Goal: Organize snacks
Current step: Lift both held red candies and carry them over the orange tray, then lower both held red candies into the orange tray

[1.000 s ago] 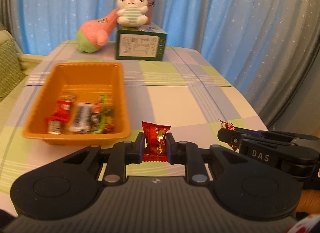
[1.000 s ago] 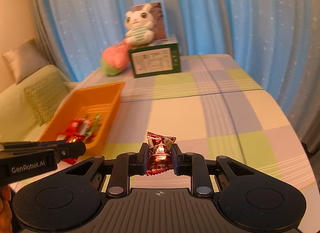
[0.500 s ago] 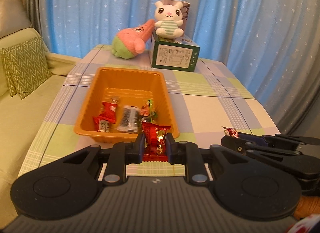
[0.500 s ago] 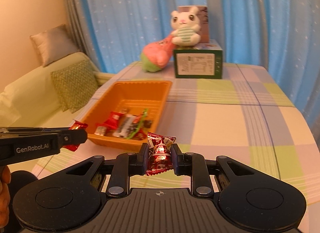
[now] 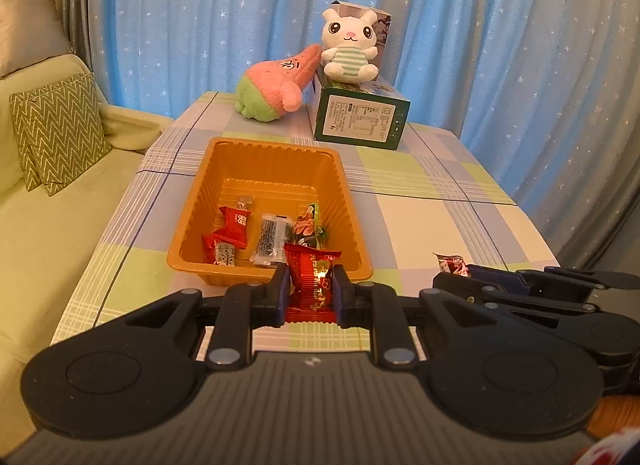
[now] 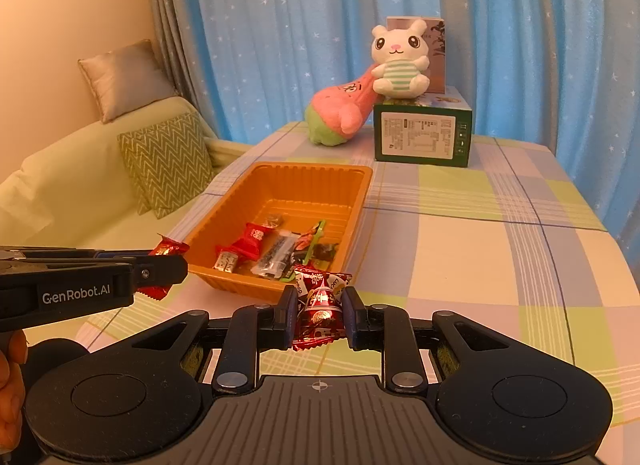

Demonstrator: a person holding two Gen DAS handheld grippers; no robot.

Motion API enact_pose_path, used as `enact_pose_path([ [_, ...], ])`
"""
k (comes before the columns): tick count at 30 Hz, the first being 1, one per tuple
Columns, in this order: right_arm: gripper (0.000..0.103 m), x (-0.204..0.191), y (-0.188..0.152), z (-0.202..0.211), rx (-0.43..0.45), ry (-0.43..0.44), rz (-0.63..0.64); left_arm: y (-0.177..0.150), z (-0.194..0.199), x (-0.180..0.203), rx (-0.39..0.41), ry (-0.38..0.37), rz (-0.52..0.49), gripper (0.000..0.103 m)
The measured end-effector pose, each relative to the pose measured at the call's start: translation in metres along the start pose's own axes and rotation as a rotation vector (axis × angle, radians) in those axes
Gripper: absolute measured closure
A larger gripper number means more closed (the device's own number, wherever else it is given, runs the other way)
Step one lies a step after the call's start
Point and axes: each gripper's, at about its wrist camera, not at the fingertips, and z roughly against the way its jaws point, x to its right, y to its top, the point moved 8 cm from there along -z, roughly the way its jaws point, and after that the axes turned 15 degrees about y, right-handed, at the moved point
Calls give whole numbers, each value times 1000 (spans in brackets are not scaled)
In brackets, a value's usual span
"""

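a tray (image 5: 188, 225) is being carried on the counter (image 5: 440, 217), toward its left side, with several wrapped snacks (image 5: 272, 239) lying in its near half. behind the tray, at the far end, a box (image 5: 360, 121) is standing, with a rabbit plush (image 5: 350, 51) seated on it and a second plush (image 5: 272, 87) leaning at its left. a sofa (image 5: 44, 233) with cushions (image 5: 56, 137) is being seen left of the counter, curtains (image 5: 480, 45) behind.

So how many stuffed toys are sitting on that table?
2. A white bunny plush sits on the green box at the far end; a pink-and-green plush lies beside it on the tablecloth, leaning against the box.
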Motion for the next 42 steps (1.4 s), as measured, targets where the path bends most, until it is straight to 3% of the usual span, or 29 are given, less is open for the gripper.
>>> enact_pose_path([
  [25,79,1,38,-63,-22,51,21,46,-53,-38,-4,49,6,84],
  [42,79,43,83,-140,-56,50,-12,91,-125,-39,-30,14,-35,84],
])
